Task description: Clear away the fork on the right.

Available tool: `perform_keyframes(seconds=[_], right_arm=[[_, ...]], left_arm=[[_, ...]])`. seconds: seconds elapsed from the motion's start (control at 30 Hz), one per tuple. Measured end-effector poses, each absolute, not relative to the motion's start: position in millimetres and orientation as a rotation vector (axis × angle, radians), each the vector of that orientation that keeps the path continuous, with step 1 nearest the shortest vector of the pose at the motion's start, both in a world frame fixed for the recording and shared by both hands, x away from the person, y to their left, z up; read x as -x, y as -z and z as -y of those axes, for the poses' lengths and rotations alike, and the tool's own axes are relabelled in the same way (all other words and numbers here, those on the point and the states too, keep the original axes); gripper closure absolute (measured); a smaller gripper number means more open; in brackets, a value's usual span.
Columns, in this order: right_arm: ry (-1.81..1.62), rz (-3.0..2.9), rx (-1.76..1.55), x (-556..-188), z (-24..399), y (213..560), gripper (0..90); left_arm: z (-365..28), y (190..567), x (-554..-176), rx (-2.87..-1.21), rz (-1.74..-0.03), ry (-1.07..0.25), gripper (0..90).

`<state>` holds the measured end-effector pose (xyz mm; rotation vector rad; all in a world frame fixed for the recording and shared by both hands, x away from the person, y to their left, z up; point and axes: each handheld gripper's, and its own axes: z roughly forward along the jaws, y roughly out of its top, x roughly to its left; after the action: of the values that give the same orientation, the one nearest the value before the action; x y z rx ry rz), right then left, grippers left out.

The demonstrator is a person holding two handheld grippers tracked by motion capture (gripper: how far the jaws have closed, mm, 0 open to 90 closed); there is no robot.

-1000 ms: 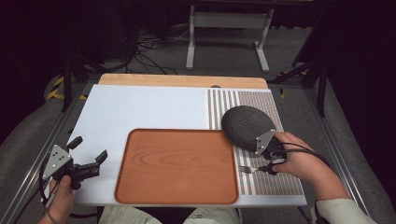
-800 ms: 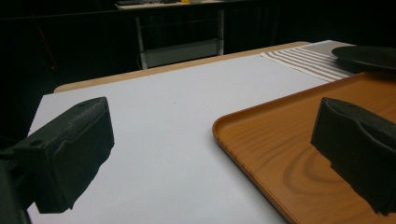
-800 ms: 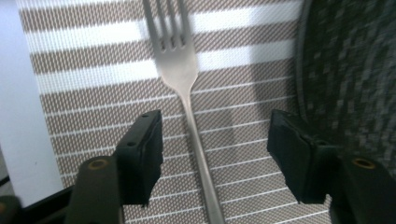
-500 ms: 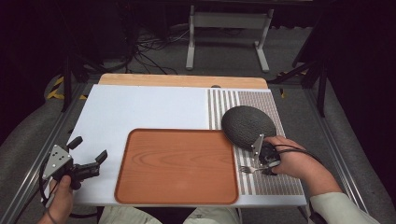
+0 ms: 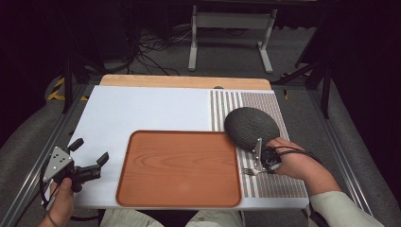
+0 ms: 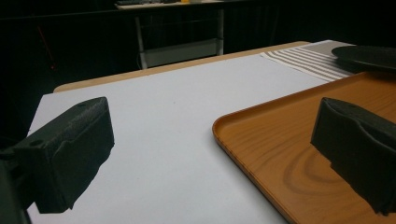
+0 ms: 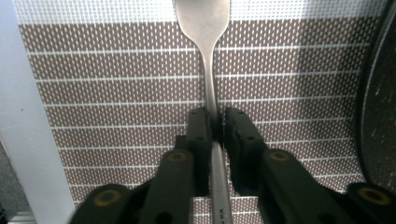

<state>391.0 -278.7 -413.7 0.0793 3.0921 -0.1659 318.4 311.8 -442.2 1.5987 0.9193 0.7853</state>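
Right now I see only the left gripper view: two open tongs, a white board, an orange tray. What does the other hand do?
Observer: The right tongs are shut on a fork, on its thin handle.
Operator: Where does the fork lie?
Observer: On the striped placemat, right of the tray, tines toward the tray.
Operator: The dark edge at my far right, what is it?
Observer: A dark round plate on that placemat, just beyond the right hand.
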Motion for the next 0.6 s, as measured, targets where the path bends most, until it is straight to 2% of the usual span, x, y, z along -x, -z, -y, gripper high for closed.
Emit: perform_keyframes(seconds=[0.6], right_arm=[[0.220, -3.100, 0.033, -391.5, 274.1, 414.2, 84.2]], left_arm=[[-312.0, 442.1, -318.3, -1.600, -0.917, -0.785, 0.1]])
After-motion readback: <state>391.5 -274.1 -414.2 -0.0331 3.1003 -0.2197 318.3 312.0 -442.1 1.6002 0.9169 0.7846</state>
